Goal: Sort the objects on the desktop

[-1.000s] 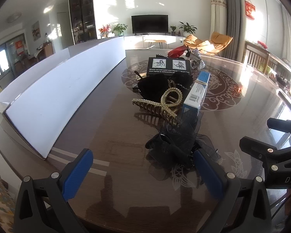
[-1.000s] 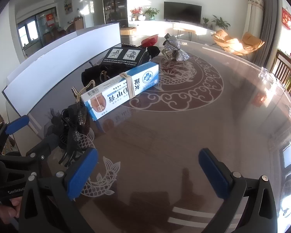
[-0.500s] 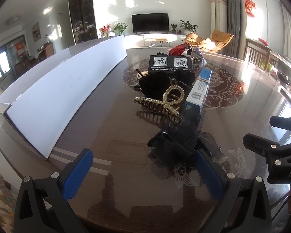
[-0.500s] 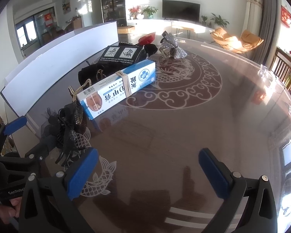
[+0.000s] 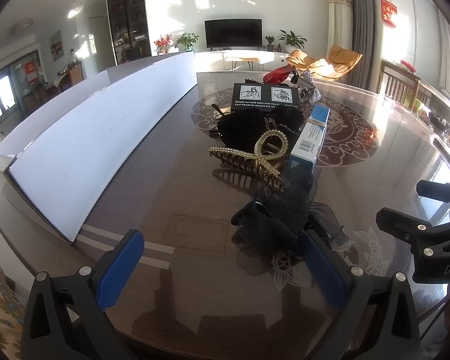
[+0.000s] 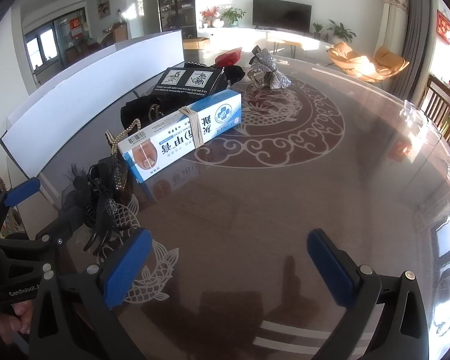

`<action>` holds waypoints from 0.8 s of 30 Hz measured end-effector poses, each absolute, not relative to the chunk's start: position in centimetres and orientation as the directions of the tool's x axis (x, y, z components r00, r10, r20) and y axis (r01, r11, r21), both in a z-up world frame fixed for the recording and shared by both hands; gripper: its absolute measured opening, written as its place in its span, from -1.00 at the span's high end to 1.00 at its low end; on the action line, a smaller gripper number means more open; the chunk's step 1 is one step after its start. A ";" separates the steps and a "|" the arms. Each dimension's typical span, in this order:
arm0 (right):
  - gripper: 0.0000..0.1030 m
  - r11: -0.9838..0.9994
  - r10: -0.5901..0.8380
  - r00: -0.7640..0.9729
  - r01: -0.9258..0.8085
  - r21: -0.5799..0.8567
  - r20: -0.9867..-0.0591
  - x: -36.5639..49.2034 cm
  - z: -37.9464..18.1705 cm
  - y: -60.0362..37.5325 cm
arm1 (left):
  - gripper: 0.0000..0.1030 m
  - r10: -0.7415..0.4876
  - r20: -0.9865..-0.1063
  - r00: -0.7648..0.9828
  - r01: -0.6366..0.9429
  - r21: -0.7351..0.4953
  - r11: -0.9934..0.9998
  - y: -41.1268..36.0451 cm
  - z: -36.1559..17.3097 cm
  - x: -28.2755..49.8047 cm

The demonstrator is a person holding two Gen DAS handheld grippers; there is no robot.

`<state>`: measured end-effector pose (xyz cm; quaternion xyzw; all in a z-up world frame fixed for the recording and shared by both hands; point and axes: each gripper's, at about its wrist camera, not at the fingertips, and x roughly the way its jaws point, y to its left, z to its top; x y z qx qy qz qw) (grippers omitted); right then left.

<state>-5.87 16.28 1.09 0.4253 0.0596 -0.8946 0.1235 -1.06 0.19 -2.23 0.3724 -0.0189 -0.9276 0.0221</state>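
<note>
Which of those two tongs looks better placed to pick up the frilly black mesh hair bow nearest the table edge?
Probably the left tongs: they stand open, pointed at the black mesh hair bow, which lies just ahead by their right finger. The right tongs, also open, face bare glass tabletop; the bow lies off to their left.

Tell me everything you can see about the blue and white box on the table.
The blue and white box is a long, narrow carton, seemingly cardboard, lying on its side on the glossy table. It carries Chinese print, a round emblem, a barcode and a toenail photo. Tan rubber bands wrap its middle. It looks closed. Hair clips crowd its far side; neither gripper touches it.
</note>
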 end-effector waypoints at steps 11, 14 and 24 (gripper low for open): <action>-1.00 -0.958 -0.168 -0.584 0.287 -0.009 -0.794 -6.4 0.5 16.2 | -1.00 -0.036 -0.698 -0.715 0.019 0.033 -0.999 0.0 -2.3 -0.9; -1.00 -0.954 -0.161 -0.576 0.299 -0.023 -0.802 -6.6 0.4 16.0 | -1.00 -0.023 -0.704 -0.710 0.018 0.014 -1.000 -0.2 -2.3 -0.9; -1.00 -0.950 -0.162 -0.555 0.313 -0.024 -0.816 -6.9 -0.2 15.6 | -1.00 -0.007 -0.710 -0.704 0.005 0.005 -1.000 -0.2 -2.4 -0.9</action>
